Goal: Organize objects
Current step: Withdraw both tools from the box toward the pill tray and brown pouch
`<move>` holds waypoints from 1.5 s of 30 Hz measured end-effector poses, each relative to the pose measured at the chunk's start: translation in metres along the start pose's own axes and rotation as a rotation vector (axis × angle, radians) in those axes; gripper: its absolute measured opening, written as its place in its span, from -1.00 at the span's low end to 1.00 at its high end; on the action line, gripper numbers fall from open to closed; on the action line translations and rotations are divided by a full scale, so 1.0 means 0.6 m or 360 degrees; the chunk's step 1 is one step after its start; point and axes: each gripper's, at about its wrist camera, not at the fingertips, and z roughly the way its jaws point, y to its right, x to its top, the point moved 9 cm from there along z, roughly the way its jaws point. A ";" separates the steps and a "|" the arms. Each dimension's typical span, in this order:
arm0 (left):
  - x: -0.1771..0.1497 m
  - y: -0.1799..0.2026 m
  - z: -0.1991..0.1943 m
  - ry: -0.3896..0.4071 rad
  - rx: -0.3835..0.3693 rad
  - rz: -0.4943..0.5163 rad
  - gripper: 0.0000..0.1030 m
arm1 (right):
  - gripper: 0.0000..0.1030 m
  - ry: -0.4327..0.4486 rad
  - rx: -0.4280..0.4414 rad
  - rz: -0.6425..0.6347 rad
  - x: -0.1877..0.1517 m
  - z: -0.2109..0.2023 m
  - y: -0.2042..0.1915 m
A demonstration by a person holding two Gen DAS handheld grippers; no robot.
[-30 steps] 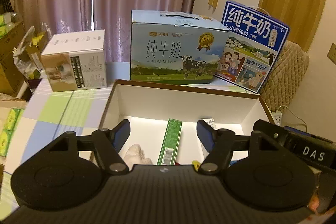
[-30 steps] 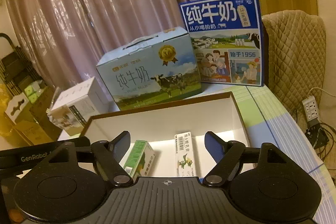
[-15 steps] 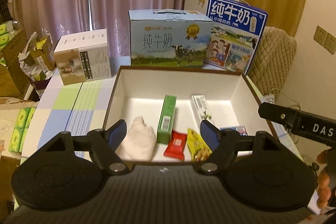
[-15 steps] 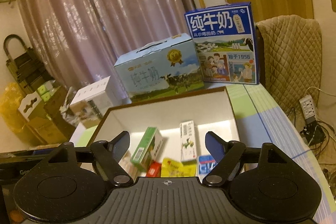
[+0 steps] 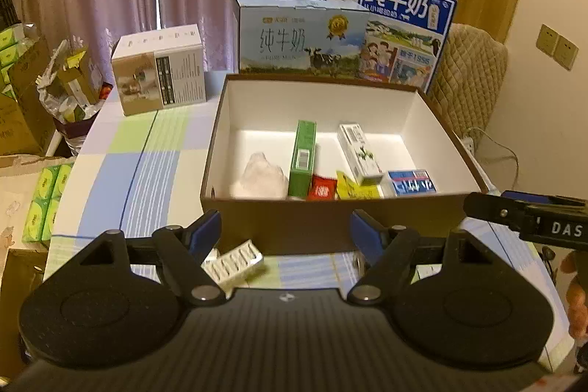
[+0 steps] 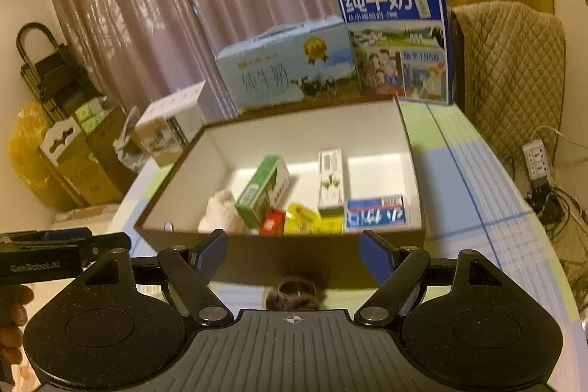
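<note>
While both tools gape, box (image 5: 330,219) waits

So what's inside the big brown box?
Inside the brown box: a green carton, a white carton, a blue packet, red and yellow sachets, a white cloth. The near wall hides the floor's front strip.
</note>
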 end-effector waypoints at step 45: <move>-0.130 -0.108 0.181 -0.0228 -0.0025 0.0160 0.41 | 0.45 -0.0288 -0.0024 -0.0263 -0.141 0.177 -0.007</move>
